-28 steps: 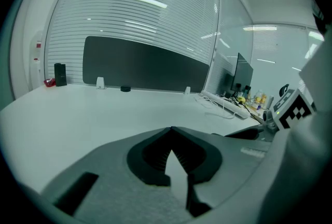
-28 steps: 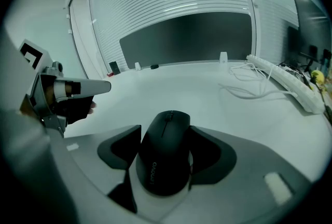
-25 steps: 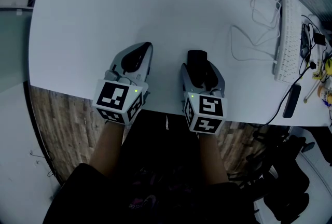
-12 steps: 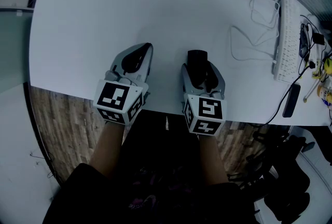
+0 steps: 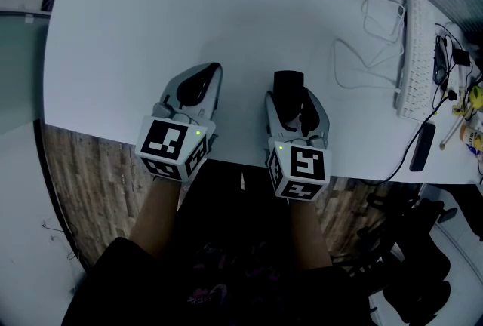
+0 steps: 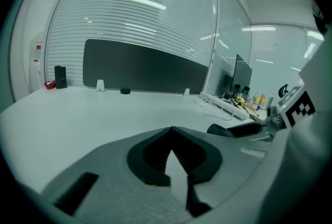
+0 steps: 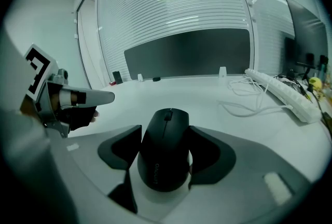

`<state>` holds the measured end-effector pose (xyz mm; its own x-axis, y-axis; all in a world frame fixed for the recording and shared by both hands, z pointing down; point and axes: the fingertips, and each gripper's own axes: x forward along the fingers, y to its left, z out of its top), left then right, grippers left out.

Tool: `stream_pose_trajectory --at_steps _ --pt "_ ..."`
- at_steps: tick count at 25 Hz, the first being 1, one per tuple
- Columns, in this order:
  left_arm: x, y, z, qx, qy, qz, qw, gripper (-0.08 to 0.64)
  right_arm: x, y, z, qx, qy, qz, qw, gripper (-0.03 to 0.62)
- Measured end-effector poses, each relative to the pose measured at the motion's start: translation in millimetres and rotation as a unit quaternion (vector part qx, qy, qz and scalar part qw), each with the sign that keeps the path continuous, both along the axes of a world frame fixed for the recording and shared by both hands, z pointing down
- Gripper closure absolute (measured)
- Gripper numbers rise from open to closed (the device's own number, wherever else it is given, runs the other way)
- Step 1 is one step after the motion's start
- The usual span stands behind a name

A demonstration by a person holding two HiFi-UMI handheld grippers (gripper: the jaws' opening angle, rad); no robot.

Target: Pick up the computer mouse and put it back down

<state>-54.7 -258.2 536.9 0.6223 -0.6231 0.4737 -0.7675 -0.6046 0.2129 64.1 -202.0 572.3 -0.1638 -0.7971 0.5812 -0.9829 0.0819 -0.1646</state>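
A black computer mouse (image 5: 287,88) (image 7: 165,153) sits between the two dark pads of my right gripper (image 5: 294,95) (image 7: 165,135), near the white table's front edge (image 5: 113,137). Both pads touch the mouse's sides, so that gripper is shut on it. Whether the mouse rests on the table or hangs just above it, I cannot tell. My left gripper (image 5: 213,69) (image 6: 171,129) lies beside it on the left, apart from the mouse. Its fingertips meet and nothing is between them.
At the table's right stand a white keyboard (image 5: 421,53) (image 7: 282,91) and a loose white cable (image 5: 370,45) (image 7: 249,98). Small items and a dark slim object (image 5: 423,147) lie beyond the keyboard. A dark monitor (image 7: 306,36) stands at the far right.
The right gripper's marker cube has shifted slightly down and tilted a little. The mouse stays between its pads. The left gripper has not moved.
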Motion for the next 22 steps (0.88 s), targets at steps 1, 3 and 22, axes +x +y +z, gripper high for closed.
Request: stream_pose_trajectory --at_steps 1,3,22 --pt "0 0 -1 0.001 0.000 0.000 1.0000 0.555 1 0 -3 0.004 -0.001 0.001 1.000 0.295" --pt "2 0 -4 0.004 0.000 0.001 1.0000 0.555 4 -2 -9 0.013 -0.004 0.004 1.000 0.295" --pt "17 -2 -74 0.072 0.014 -0.011 0.9973 0.555 32 -20 -97 0.115 -0.001 0.010 0.993 0.295"
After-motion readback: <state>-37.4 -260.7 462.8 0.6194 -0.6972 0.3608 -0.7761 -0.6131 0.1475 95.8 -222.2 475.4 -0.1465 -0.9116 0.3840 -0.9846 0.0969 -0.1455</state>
